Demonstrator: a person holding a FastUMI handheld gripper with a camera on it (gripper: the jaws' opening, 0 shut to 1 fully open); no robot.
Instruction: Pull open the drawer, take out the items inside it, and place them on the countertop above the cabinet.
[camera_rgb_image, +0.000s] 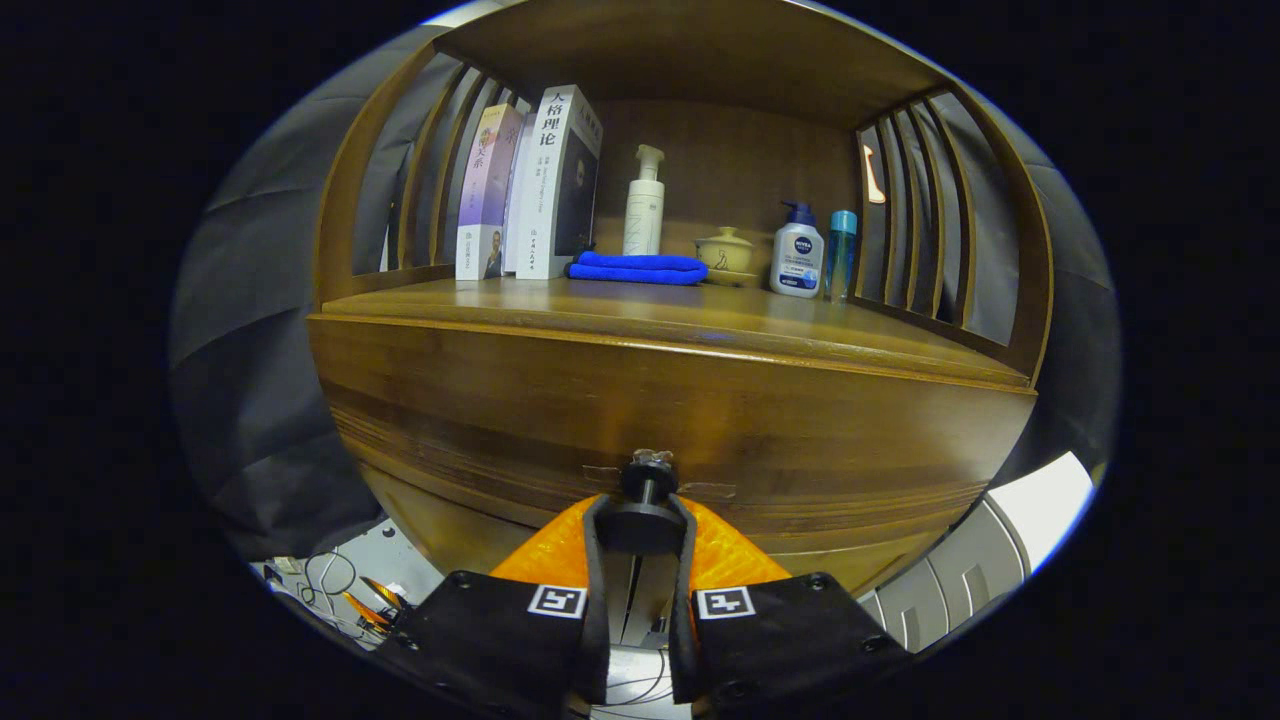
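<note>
Both fingers clamping drawer knob

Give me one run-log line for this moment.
stage: drawer pull | gripper: fingers shut on drawer knob | drawer front: contents unseen | countertop: books, blue cloth, bottles at back

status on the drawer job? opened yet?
Done: the gripper has reached the drawer's knob, jaws closed on its disc. In hand: the pull; the drawer front looks flush with the cabinet, not opened yet. Left: open it, take the items out, set them on the countertop.
</note>
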